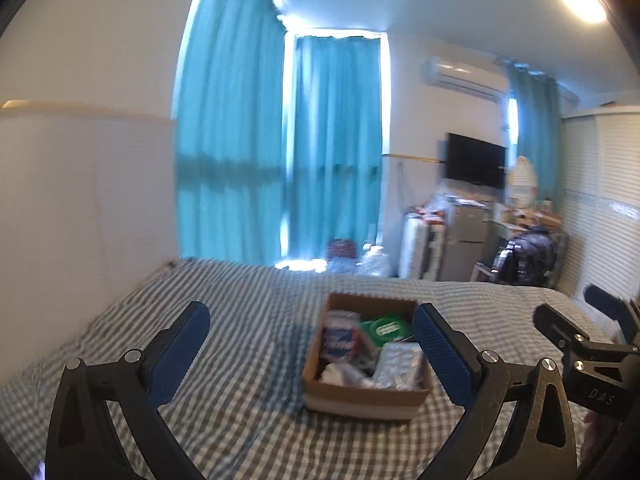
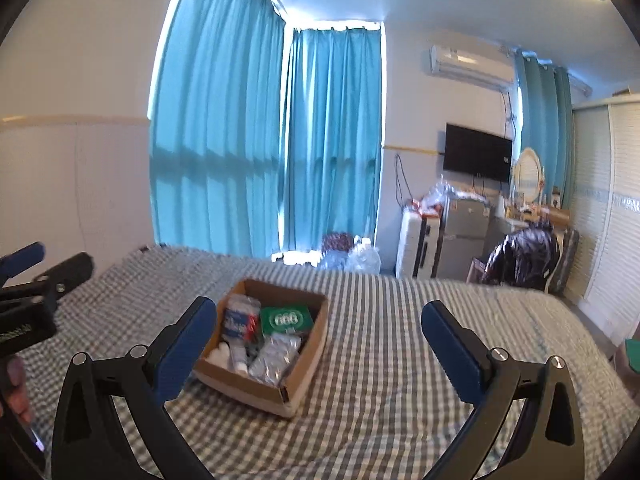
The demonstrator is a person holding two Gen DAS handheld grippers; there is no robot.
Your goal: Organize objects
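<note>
Teal curtains (image 2: pixel 264 132), a wall television (image 2: pixel 478 153), air conditioner (image 2: pixel 470 63), checked bedsheet (image 2: pixel 380 320)

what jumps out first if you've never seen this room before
The open cardboard box sits alone in the middle of the grey checked bedspread, packed with a green packet, a foil blister pack and a blue-and-white pack. Behind the bed, bright teal curtains fill the far wall. Both the left gripper and the right gripper hang open and empty before the box.

Teal curtains (image 2: pixel 264 136) backlit, white walls, wall television (image 2: pixel 478 153), air conditioner (image 2: pixel 470 65), gingham-covered bed (image 2: pixel 380 320)
</note>
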